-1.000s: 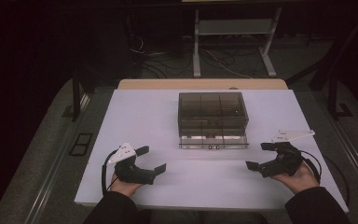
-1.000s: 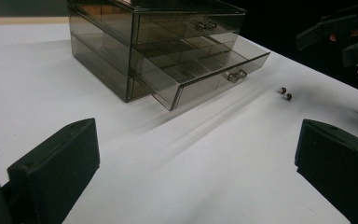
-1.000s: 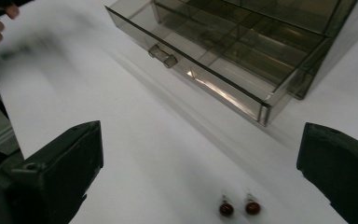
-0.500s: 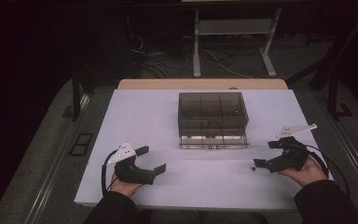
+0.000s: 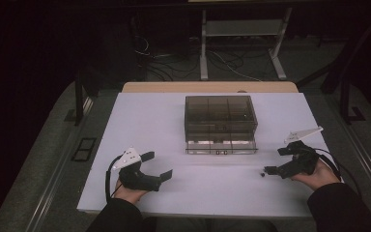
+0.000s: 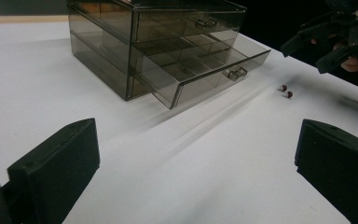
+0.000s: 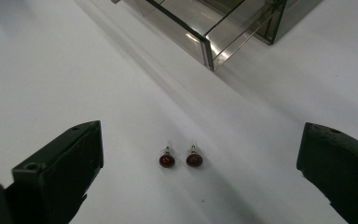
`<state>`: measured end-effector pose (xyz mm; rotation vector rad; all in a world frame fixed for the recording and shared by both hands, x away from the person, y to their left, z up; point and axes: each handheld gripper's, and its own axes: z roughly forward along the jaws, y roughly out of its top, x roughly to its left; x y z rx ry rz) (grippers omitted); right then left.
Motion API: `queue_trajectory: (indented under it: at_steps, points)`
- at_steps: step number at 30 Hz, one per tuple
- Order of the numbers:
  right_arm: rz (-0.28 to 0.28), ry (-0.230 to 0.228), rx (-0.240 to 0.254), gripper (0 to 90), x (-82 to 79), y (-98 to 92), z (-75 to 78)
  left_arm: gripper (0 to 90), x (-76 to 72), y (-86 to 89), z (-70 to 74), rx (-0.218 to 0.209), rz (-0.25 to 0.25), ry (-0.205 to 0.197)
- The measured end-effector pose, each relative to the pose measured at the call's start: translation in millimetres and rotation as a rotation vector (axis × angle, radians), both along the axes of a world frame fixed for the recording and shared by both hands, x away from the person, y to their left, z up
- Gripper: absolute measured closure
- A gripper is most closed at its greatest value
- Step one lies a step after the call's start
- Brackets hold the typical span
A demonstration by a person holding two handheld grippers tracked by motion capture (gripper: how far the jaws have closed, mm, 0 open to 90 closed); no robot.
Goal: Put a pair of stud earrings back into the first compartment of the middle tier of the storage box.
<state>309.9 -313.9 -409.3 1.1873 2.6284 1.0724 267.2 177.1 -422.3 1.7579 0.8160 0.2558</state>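
A smoky clear drawer box [image 5: 220,113] stands mid-table, its bottom drawer [image 5: 221,146] pulled out toward me. Two small dark red stud earrings [image 7: 181,159] lie side by side on the white table, right of the drawer [image 6: 214,70]. My right gripper [image 5: 275,160] is open just behind the earrings [image 5: 262,172]; in the right gripper view they lie between its jaws [image 7: 200,140]. My left gripper [image 5: 158,165] rests open at the front left with nothing in it [image 6: 196,154]. It faces the box [image 6: 158,42], the earrings [image 6: 284,90] and the right gripper [image 6: 326,44].
The white tabletop [image 5: 149,121] has bare room left of the box and along the front edge. Dark floor, cables and a metal stand [image 5: 241,43] lie beyond the far edge.
My right gripper has shifted a little to the right and turned, so the earrings now show in front of its jaws. The left gripper has not moved.
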Motion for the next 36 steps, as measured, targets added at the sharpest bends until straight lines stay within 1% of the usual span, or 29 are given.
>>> queue_trajectory:
  at_steps: [4,5,6,8,9,10,11,13,15,16,17,18,21,24,30,32,33,36]
  points:
    - [0.007,0.004,-0.009,0.0,0.8,-0.9,-1.3,0.0,0.0,-0.1,-0.1,0.001,-0.002,0.001]
    - [0.019,0.015,-0.011,4.7,2.2,-2.3,-2.9,0.0,0.1,-0.4,-0.3,-0.001,-0.002,0.002]
    - [0.019,0.015,-0.011,4.7,2.2,-2.3,-2.9,0.0,0.1,-0.4,-0.3,-0.001,-0.002,0.002]
    - [0.017,0.024,-0.034,4.8,3.2,-2.4,-5.1,0.0,0.2,-0.6,-0.5,0.001,-0.006,0.003]
    - [0.018,0.030,-0.044,7.3,3.6,-2.4,-6.3,0.0,0.1,-0.7,-0.5,0.002,-0.007,0.004]
    - [0.025,0.036,-0.047,15.9,3.9,-2.5,-7.1,0.0,0.0,-0.9,-0.5,0.003,-0.008,0.004]
    - [0.036,0.036,-0.050,17.5,4.1,-2.2,-8.4,0.0,0.0,-1.0,-0.5,0.004,-0.009,0.004]
    - [0.034,0.036,-0.056,18.2,4.2,-1.6,-8.9,0.0,0.0,-1.1,-0.5,0.005,-0.009,0.004]
    - [0.047,0.028,-0.062,29.0,4.3,0.3,-9.8,0.0,0.0,-1.1,-0.5,0.006,-0.011,0.003]
    - [0.050,0.024,-0.067,32.5,4.5,1.1,-10.3,0.0,-0.1,-1.1,-0.5,0.006,-0.009,0.004]
    - [0.050,0.024,-0.067,32.5,4.5,1.1,-10.3,0.0,-0.1,-1.1,-0.5,0.006,-0.010,0.004]
    - [0.059,0.024,-0.072,38.5,5.2,2.5,-11.5,0.0,-0.1,-1.0,-0.6,0.007,-0.010,0.005]
    - [0.066,0.022,-0.085,46.4,6.8,4.4,-13.3,0.0,-0.1,-1.1,-0.5,0.006,-0.010,0.005]
    - [0.075,0.031,-0.092,51.8,8.3,6.1,-15.8,0.0,0.0,-1.0,-0.6,0.008,-0.010,0.006]
    - [0.090,0.034,-0.111,57.1,9.8,10.3,-19.1,0.0,0.0,-1.2,-0.8,0.008,-0.010,0.007]
    - [0.099,0.044,-0.125,63.1,10.9,12.4,-21.2,0.0,0.2,-1.2,-0.7,0.009,-0.011,0.005]
    - [0.099,0.044,-0.125,63.1,10.9,12.4,-21.2,0.0,0.2,-1.1,-0.7,0.010,-0.011,0.005]
    - [0.114,0.053,-0.137,70.1,11.7,14.0,-23.6,0.0,0.6,-1.1,-0.8,0.012,-0.011,0.005]
